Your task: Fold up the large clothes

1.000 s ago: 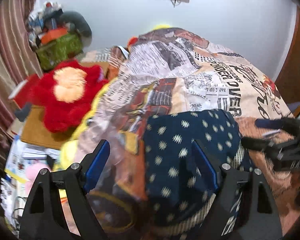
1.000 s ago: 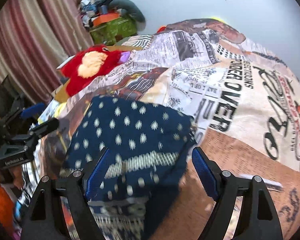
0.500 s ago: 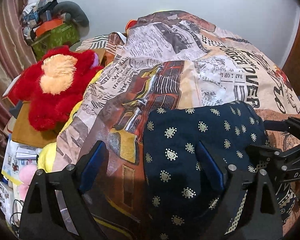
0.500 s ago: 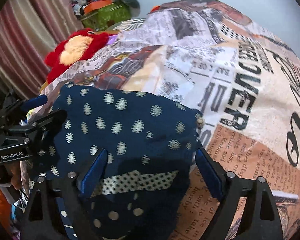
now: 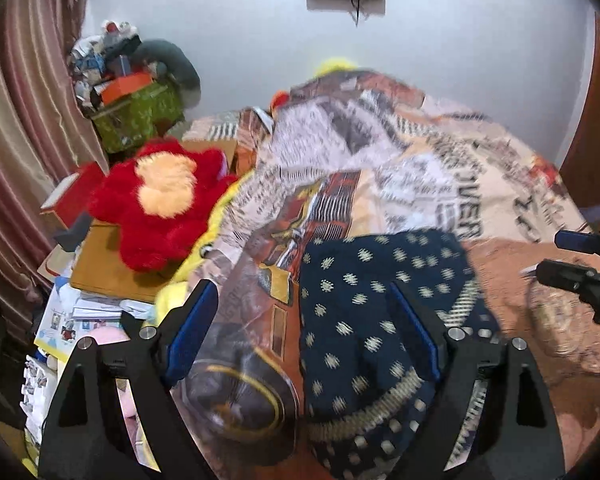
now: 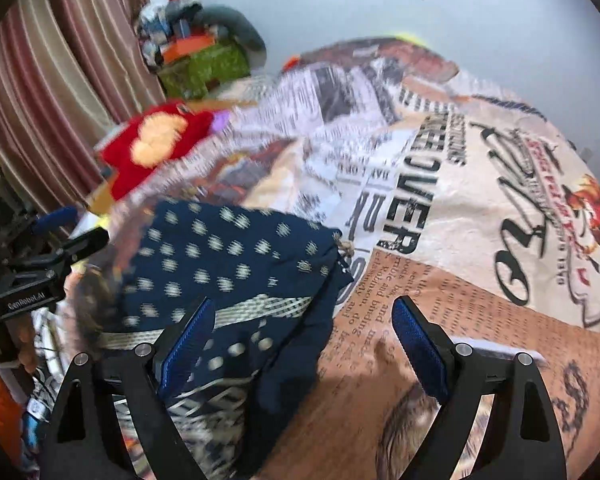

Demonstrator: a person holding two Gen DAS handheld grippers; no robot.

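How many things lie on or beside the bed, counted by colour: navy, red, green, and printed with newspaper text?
Navy: 1, the folded garment with pale dots, on the bedspread.
Red: 1, the plush toy beside the bed.
Green: 1, the box in the far corner.
Newspaper print: 1, the bedspread.
Total: 4

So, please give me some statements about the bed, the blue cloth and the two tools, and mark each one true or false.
1. The dark blue cloth lies on the printed bedsheet. True.
2. The right tool is clamped on the cloth. False: its jaws stand open, with nothing pinched.
3. A red plush toy lies beside the bed. True.
4. The cloth is plain, without pattern. False: it has light dots and a striped border.
5. The left tool holds a corner lifted. False: its jaws are closing slightly, and the pads press on nothing.
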